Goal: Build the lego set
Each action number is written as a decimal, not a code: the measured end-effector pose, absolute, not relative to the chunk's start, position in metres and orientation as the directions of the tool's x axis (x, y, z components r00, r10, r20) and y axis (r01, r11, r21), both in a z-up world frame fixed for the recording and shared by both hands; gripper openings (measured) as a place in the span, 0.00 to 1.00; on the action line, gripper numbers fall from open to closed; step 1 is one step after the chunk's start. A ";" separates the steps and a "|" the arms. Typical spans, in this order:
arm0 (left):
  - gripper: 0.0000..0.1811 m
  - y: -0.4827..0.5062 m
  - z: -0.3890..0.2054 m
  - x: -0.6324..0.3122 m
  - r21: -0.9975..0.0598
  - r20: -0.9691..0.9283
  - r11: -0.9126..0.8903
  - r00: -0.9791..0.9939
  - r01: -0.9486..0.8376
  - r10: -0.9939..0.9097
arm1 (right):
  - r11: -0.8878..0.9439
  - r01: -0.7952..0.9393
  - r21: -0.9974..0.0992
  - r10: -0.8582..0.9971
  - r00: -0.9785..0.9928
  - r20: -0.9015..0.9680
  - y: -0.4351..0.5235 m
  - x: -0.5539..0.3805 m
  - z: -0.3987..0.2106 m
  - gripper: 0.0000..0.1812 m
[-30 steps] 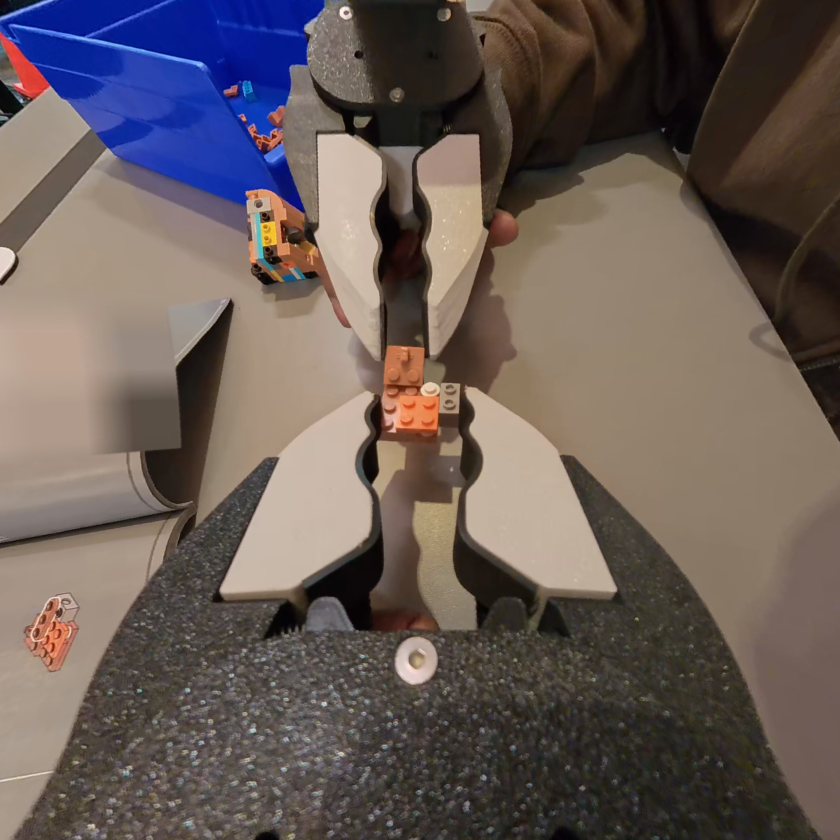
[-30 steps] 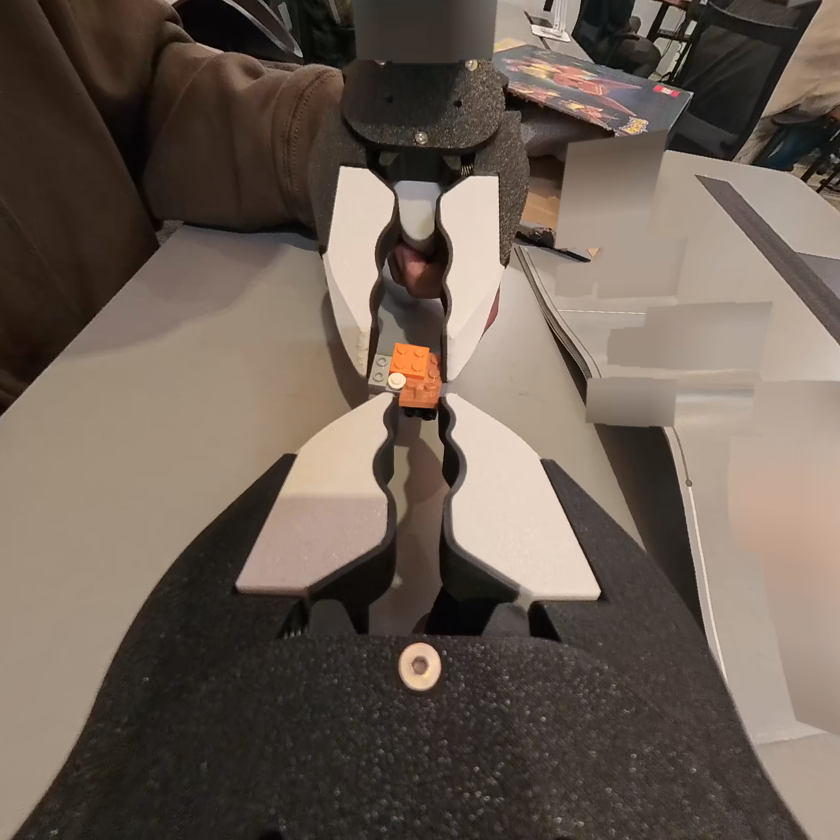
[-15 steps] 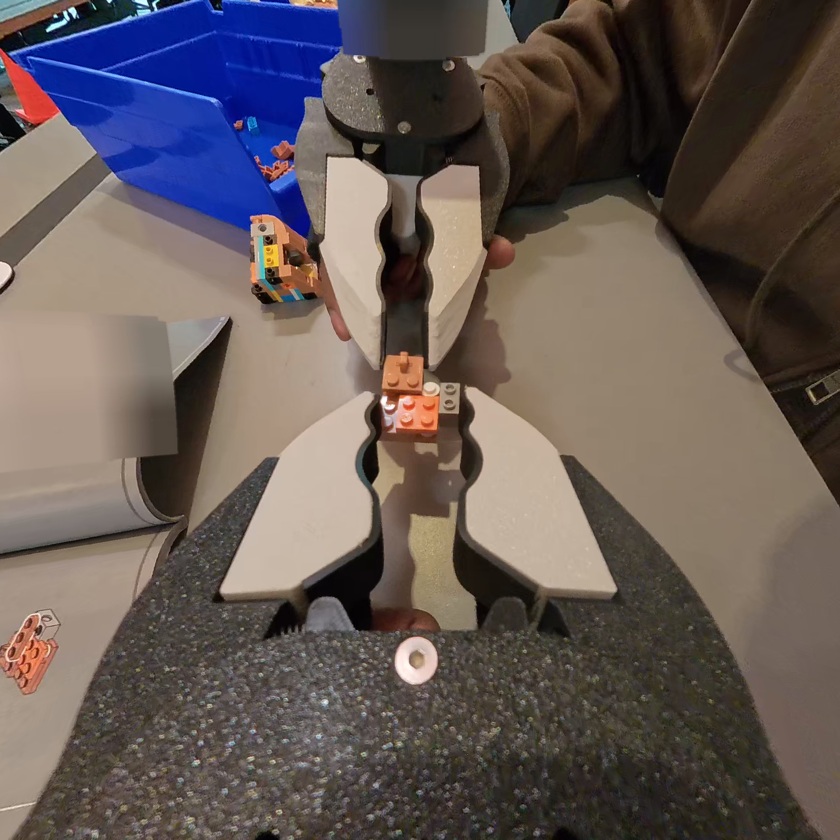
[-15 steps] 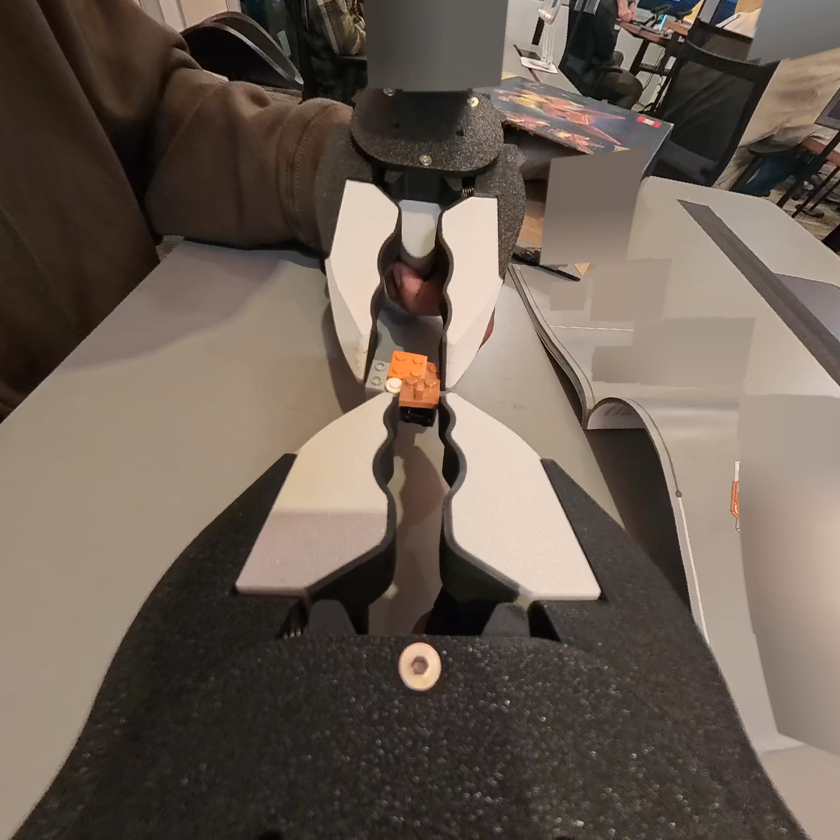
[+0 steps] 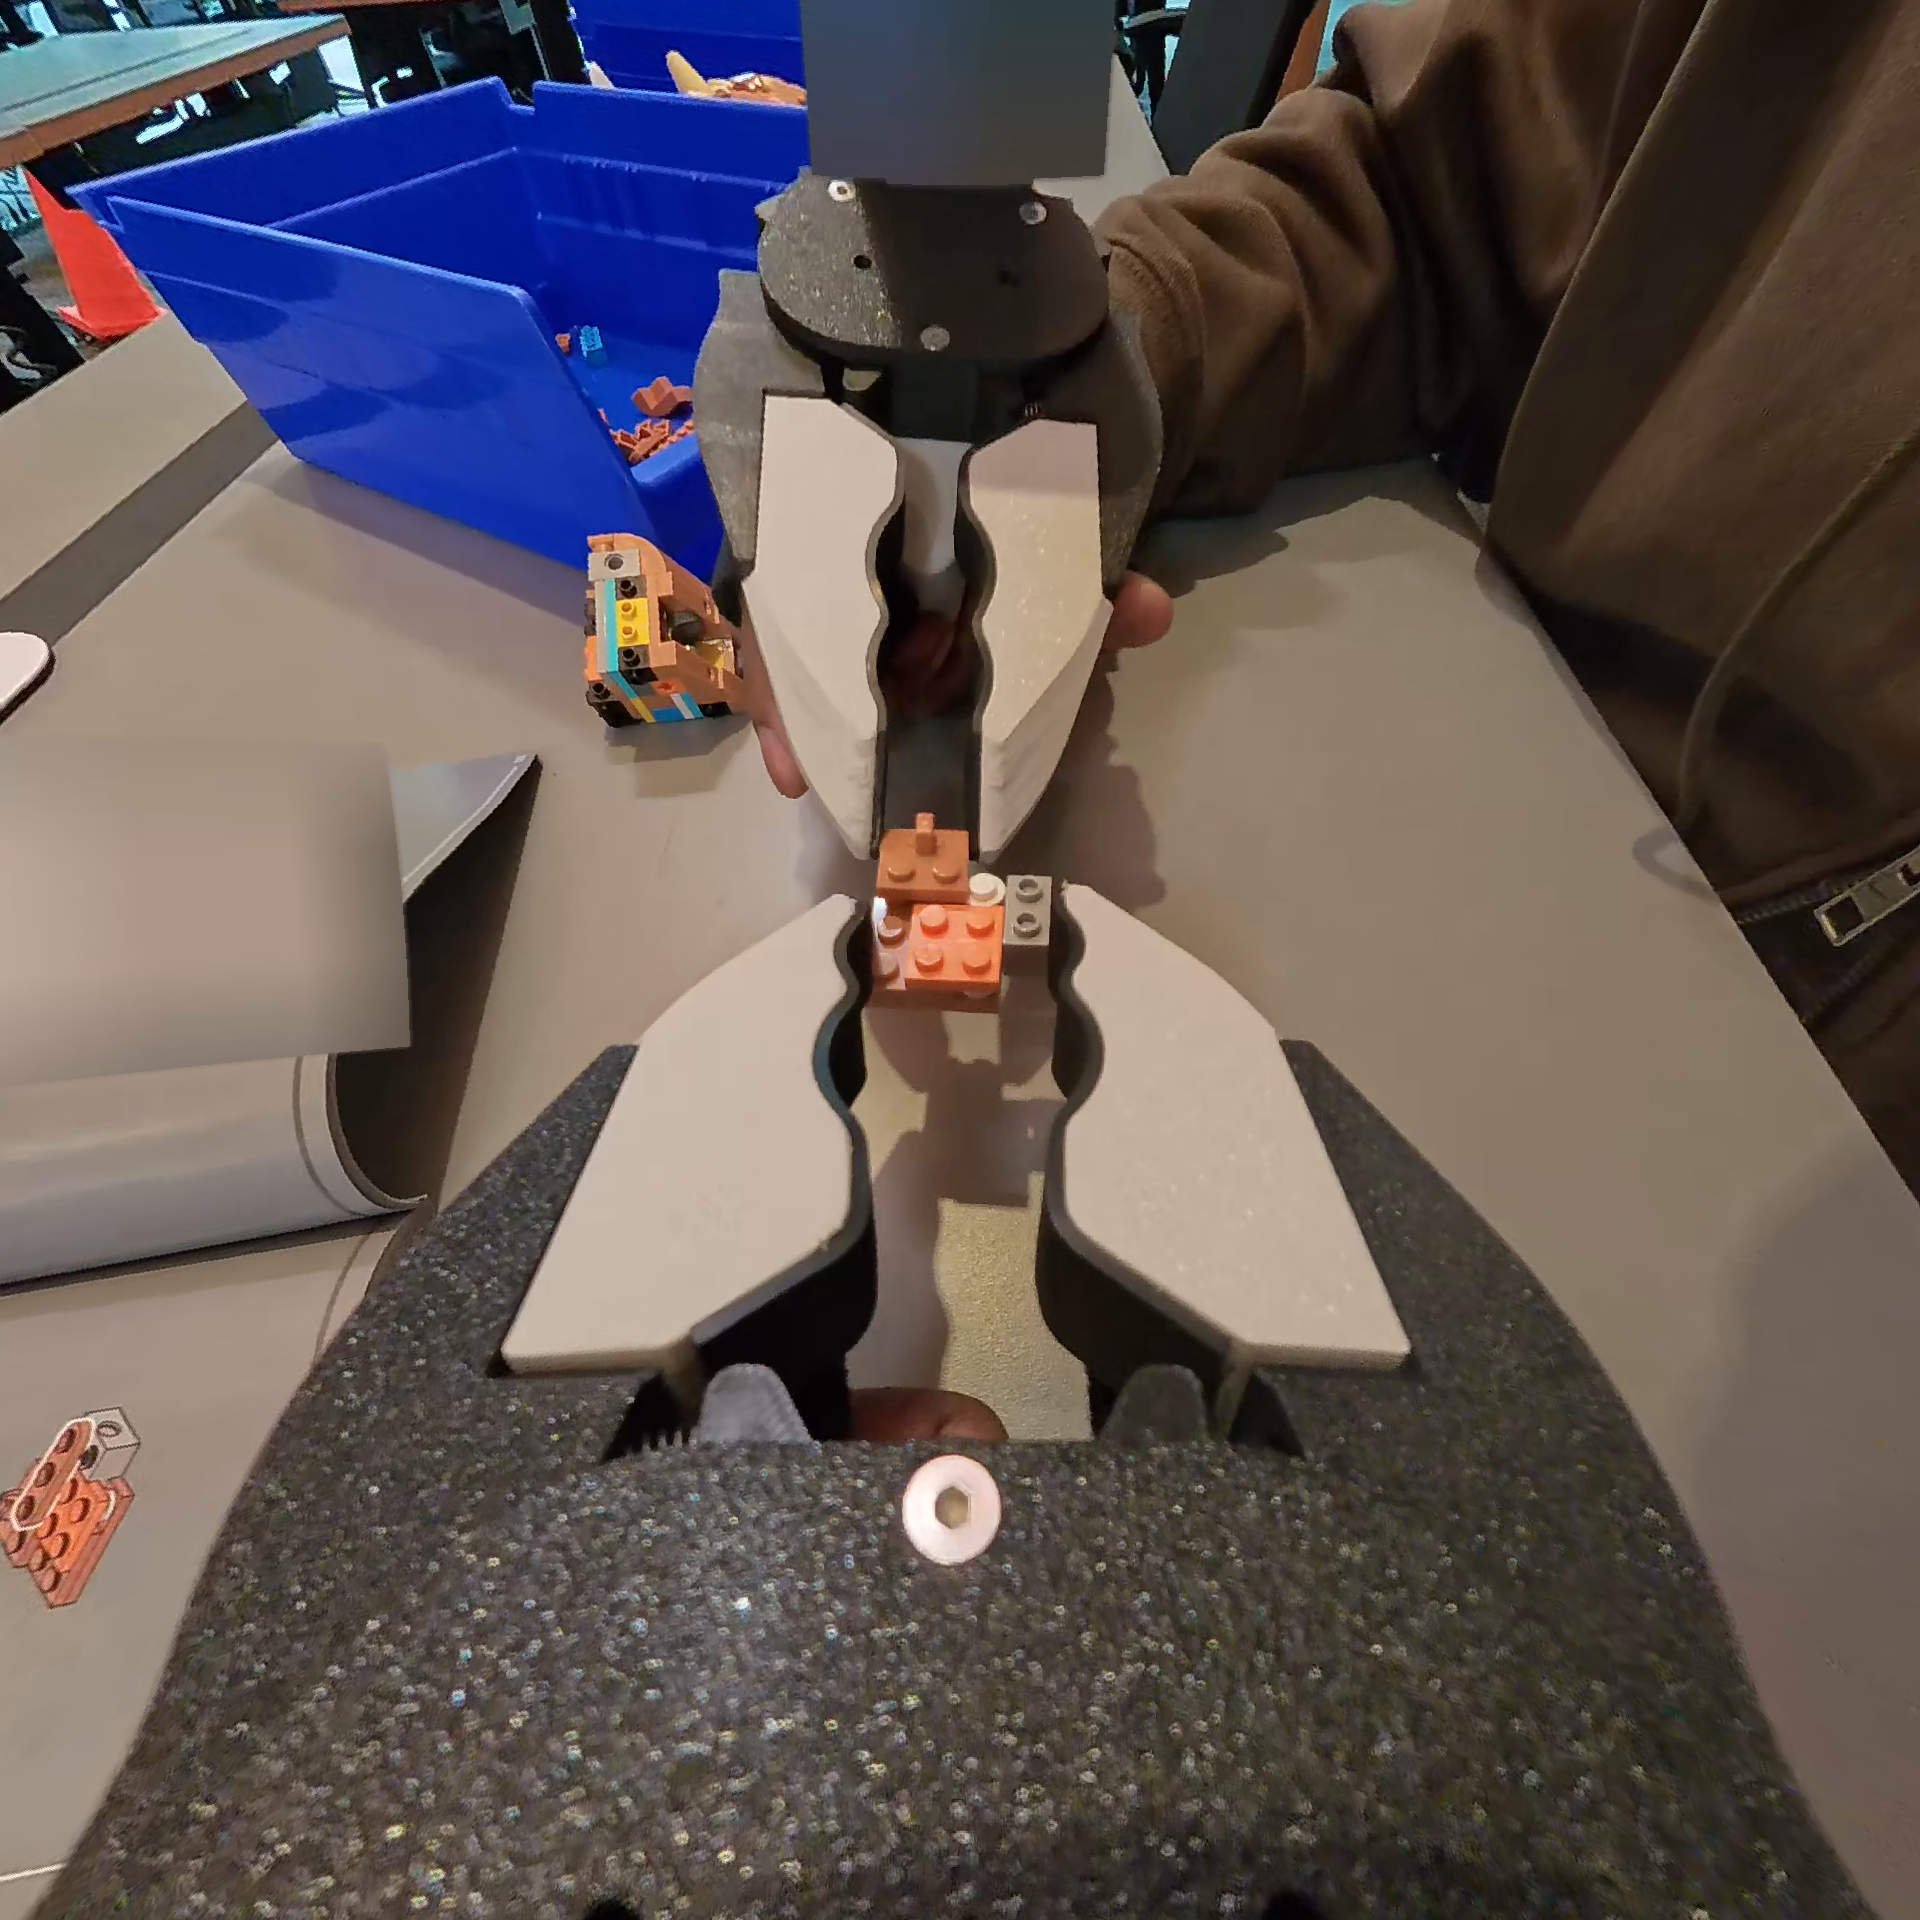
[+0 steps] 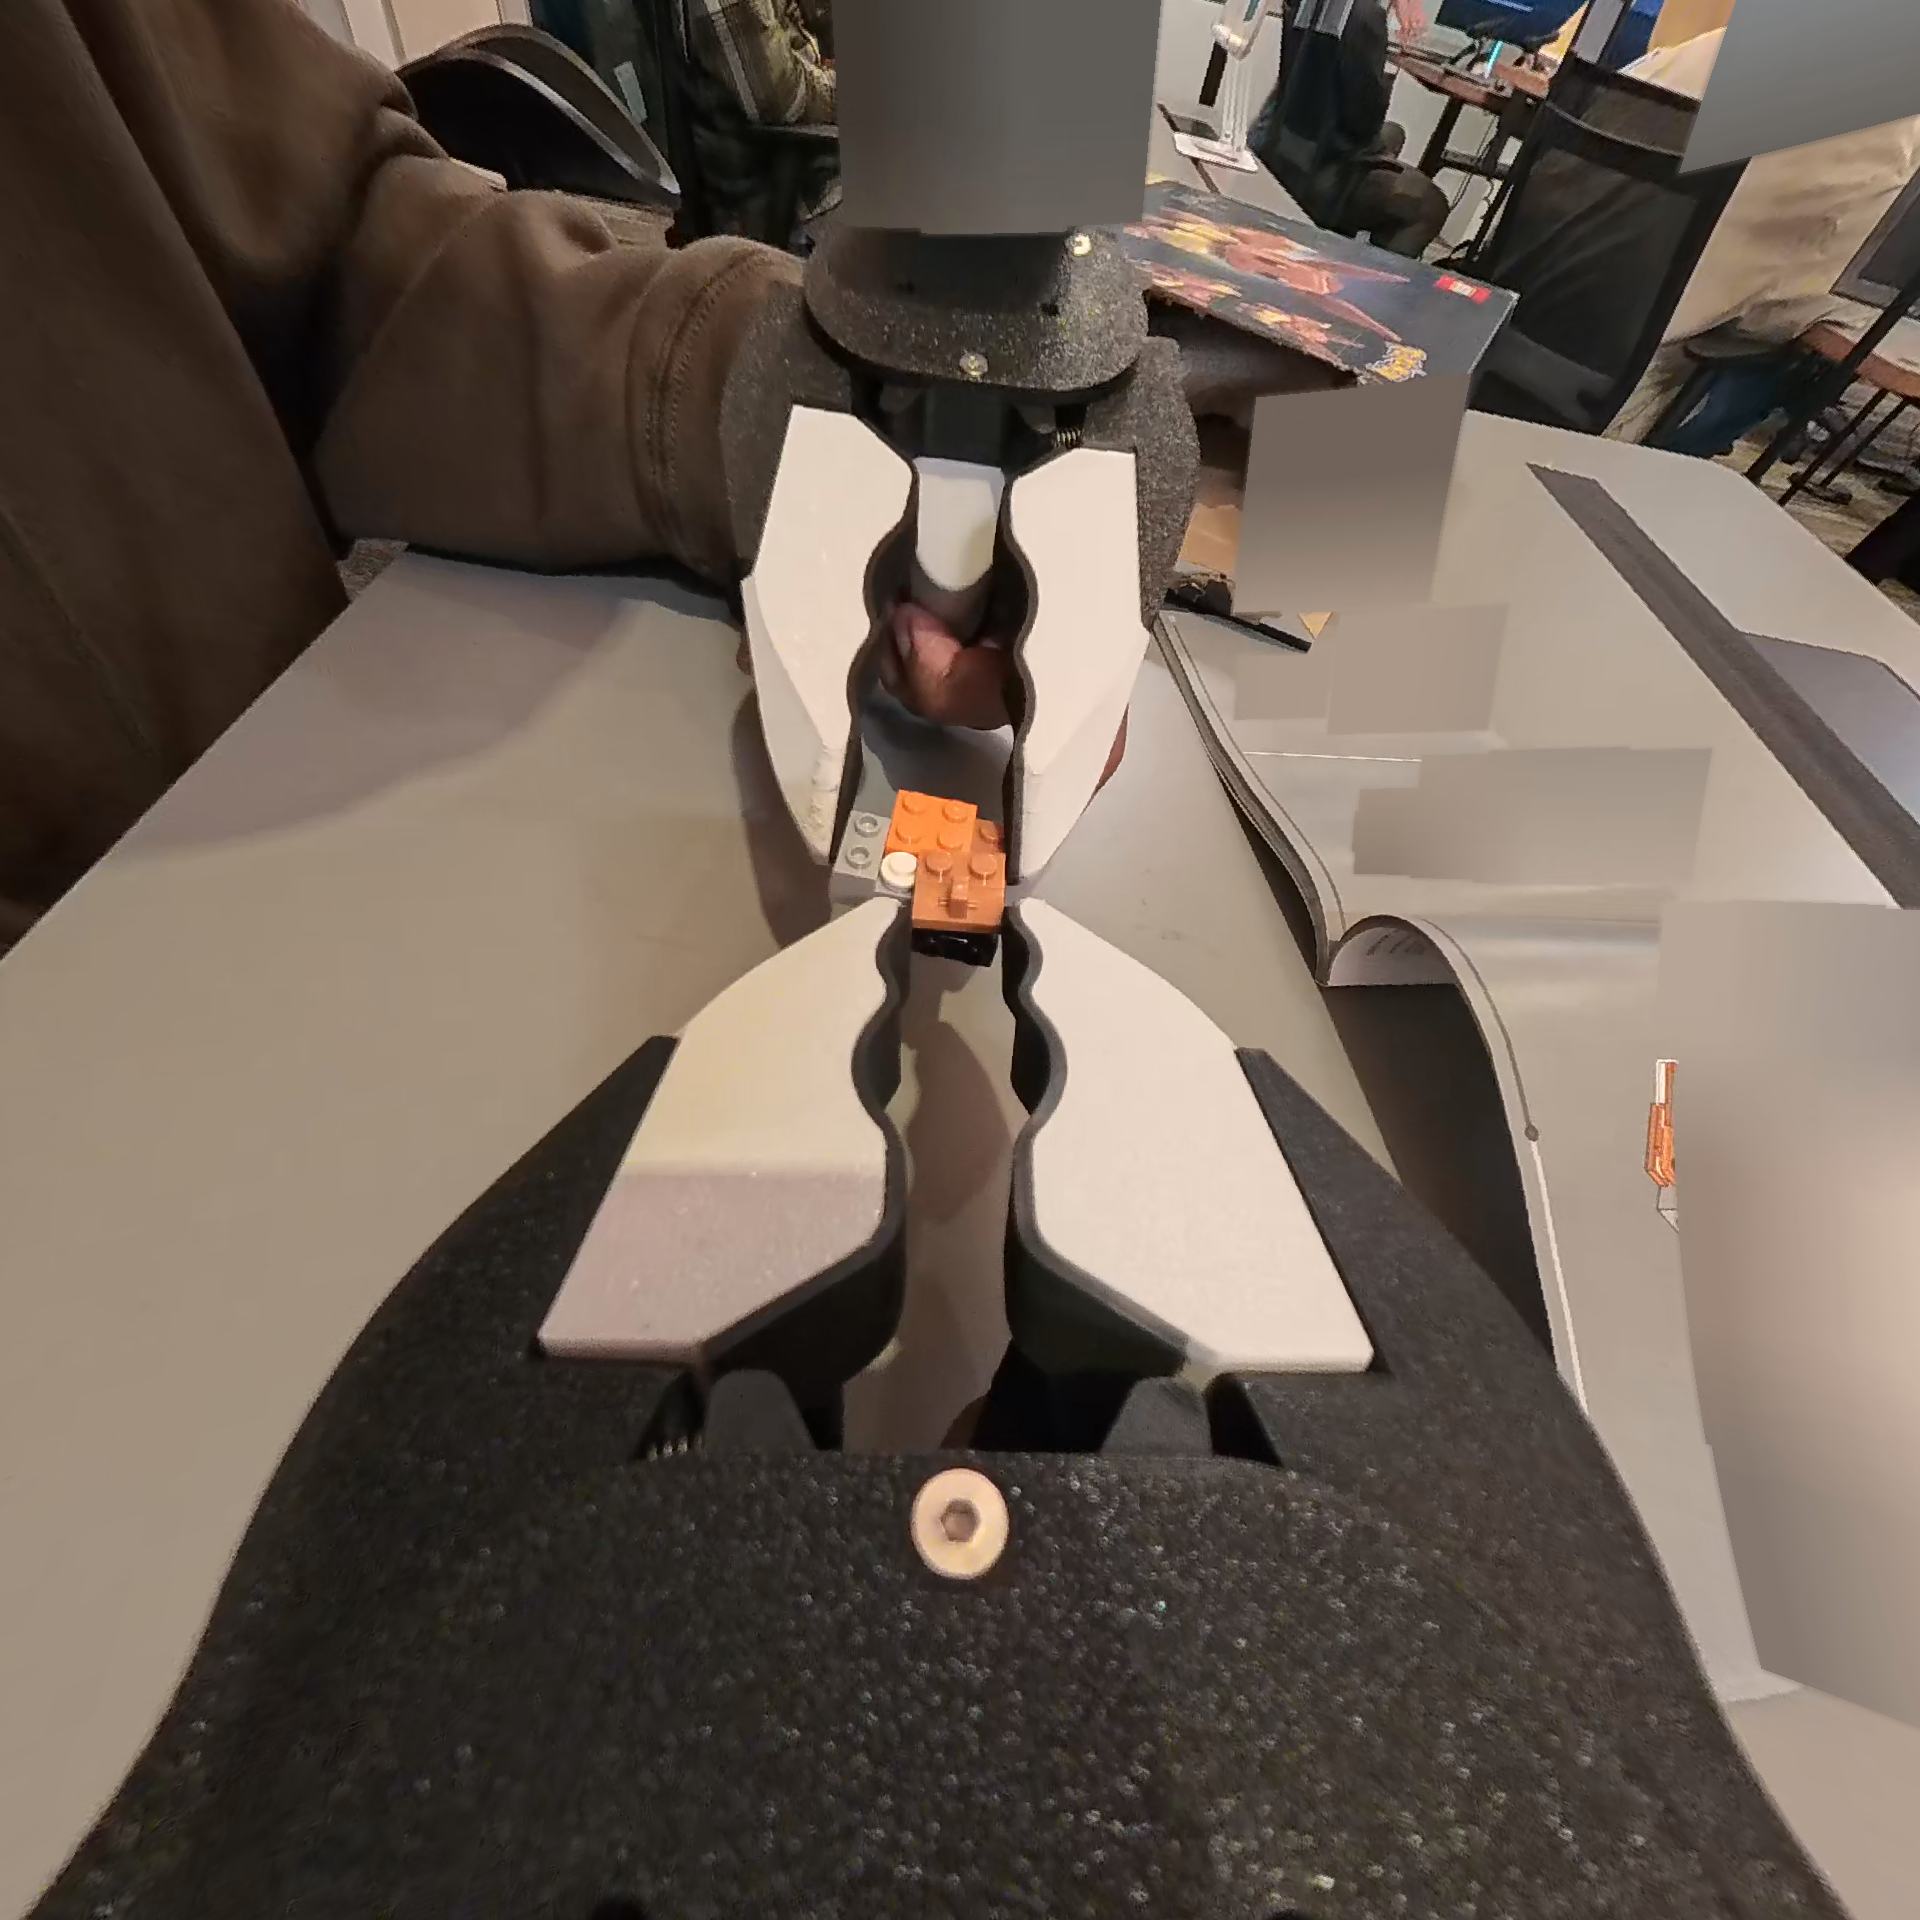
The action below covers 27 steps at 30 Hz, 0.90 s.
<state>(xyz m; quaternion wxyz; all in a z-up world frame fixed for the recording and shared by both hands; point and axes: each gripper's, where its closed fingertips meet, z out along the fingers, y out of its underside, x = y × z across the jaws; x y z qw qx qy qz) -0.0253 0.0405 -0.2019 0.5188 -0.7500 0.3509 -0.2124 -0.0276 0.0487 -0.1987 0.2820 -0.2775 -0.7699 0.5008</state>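
My left gripper (image 5: 956, 925) is shut on a small lego assembly (image 5: 951, 951) made of an orange plate, a grey piece and a white round stud. It holds the assembly above the grey table (image 5: 1351, 831). My right gripper (image 5: 925, 847) faces it tip to tip and is shut on a small brown plate with a peg (image 5: 923, 868). In the right wrist view my right gripper (image 6: 954, 914) holds the brown plate (image 6: 958, 899), with a black piece under it, against the near edge of the assembly (image 6: 930, 821) in the left gripper (image 6: 928, 868). I cannot tell whether the two are joined.
A blue bin (image 5: 416, 343) with loose bricks stands at the back left, with a partly built multicoloured lego model (image 5: 649, 634) in front of it. An open instruction booklet (image 5: 208, 1143) lies left; it also shows in the right wrist view (image 6: 1455, 935). A lego box (image 6: 1320, 281) lies behind. A brown sleeve (image 5: 1558, 416) is at the right. Only a small space, under 4 cm, lies between the two pairs of fingers.
The brown plate has closed in on the assembly's edge. Both grippers have risen or tilted up a little, so more of the background shows. Both stay shut.
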 end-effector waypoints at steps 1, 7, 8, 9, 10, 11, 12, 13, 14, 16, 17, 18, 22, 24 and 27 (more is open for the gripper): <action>0.18 0.041 -0.202 -0.025 -0.928 -0.045 -0.215 0.664 -0.305 -0.747 | 0.346 0.144 -0.927 0.710 -0.686 0.158 0.049 -0.028 -0.199 0.09; 0.18 0.041 -0.201 -0.026 -0.930 -0.042 -0.214 0.666 -0.298 -0.745 | 0.349 0.149 -0.925 0.715 -0.680 0.160 0.049 -0.029 -0.199 0.09; 0.18 0.041 -0.201 -0.026 -0.930 -0.043 -0.214 0.667 -0.299 -0.744 | 0.350 0.150 -0.925 0.716 -0.679 0.161 0.050 -0.029 -0.199 0.09; 0.18 0.042 -0.201 -0.027 -0.930 -0.044 -0.214 0.668 -0.299 -0.743 | 0.351 0.151 -0.924 0.718 -0.678 0.161 0.050 -0.029 -0.199 0.09; 0.18 0.042 -0.201 -0.027 -0.930 -0.045 -0.213 0.669 -0.299 -0.742 | 0.351 0.152 -0.924 0.719 -0.676 0.162 0.050 -0.029 -0.199 0.09; 0.18 0.042 -0.201 -0.027 -0.930 -0.045 -0.213 0.669 -0.298 -0.742 | 0.351 0.153 -0.924 0.720 -0.675 0.161 0.050 -0.029 -0.199 0.09; 0.18 0.042 -0.200 -0.027 -0.931 -0.045 -0.212 0.669 -0.298 -0.742 | 0.350 0.154 -0.924 0.721 -0.674 0.161 0.050 -0.029 -0.198 0.09; 0.18 0.042 -0.200 -0.027 -0.931 -0.045 -0.212 0.670 -0.297 -0.741 | 0.351 0.155 -0.924 0.722 -0.673 0.161 0.050 -0.030 -0.198 0.09; 0.18 0.042 -0.200 -0.027 -0.931 -0.045 -0.212 0.671 -0.297 -0.741 | 0.351 0.157 -0.923 0.724 -0.671 0.161 0.050 -0.030 -0.198 0.09; 0.18 0.042 -0.200 -0.027 -0.931 -0.045 -0.212 0.671 -0.296 -0.740 | 0.350 0.160 -0.923 0.726 -0.669 0.159 0.050 -0.030 -0.198 0.09; 0.18 0.042 -0.200 -0.027 -0.931 -0.046 -0.212 0.672 -0.296 -0.740 | 0.350 0.161 -0.923 0.727 -0.668 0.159 0.050 -0.030 -0.198 0.09; 0.18 0.042 -0.200 -0.027 -0.932 -0.046 -0.211 0.672 -0.296 -0.739 | 0.349 0.162 -0.923 0.728 -0.667 0.158 0.050 -0.030 -0.198 0.09; 0.18 0.043 -0.199 -0.027 -0.933 -0.046 -0.208 0.672 -0.293 -0.739 | 0.351 0.157 -0.923 0.728 -0.666 0.164 0.050 -0.030 -0.197 0.09; 0.18 0.043 -0.198 -0.027 -0.936 -0.044 -0.205 0.671 -0.287 -0.740 | 0.354 0.147 -0.924 0.728 -0.663 0.174 0.050 -0.031 -0.196 0.10; 0.18 0.043 -0.196 -0.028 -0.940 -0.043 -0.199 0.673 -0.278 -0.738 | 0.376 0.109 -0.920 0.715 -0.665 0.214 0.049 -0.029 -0.194 0.14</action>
